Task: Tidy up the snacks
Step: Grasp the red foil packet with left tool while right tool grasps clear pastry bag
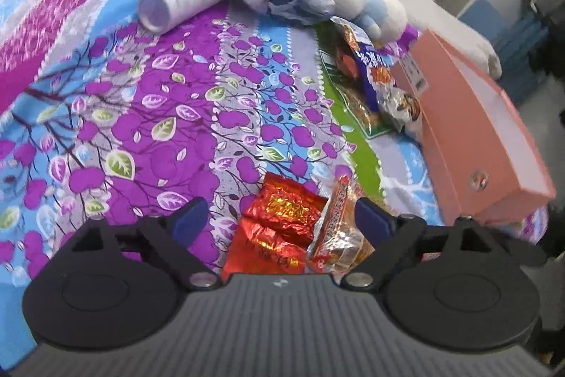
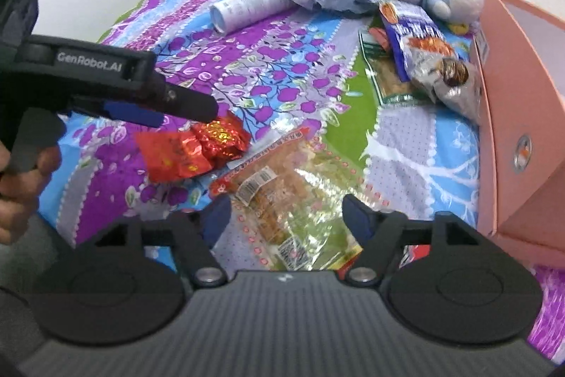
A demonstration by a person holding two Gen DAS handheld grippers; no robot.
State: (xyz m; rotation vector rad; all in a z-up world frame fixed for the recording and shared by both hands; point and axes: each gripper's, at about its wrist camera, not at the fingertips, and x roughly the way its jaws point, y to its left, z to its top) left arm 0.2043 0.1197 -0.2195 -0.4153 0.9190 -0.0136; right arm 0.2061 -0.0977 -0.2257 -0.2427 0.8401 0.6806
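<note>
Both claws gaped, gripping nothing: the left gripper (image 1: 278, 217) over the red foil packets (image 1: 279, 221), the right gripper (image 2: 286, 215) over a clear snack bag (image 2: 282, 200) — probably just released. Farther up the bedspread (image 1: 148, 101), more snacks (image 2: 420, 59) leaned against the pink box (image 2: 522, 115) — gathered along its side

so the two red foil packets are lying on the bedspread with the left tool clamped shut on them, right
Not quite. The two red foil packets do lie on the bedspread, but the left tool is open, its fingers apart on either side and not pressing them. The left wrist view shows this.
</note>
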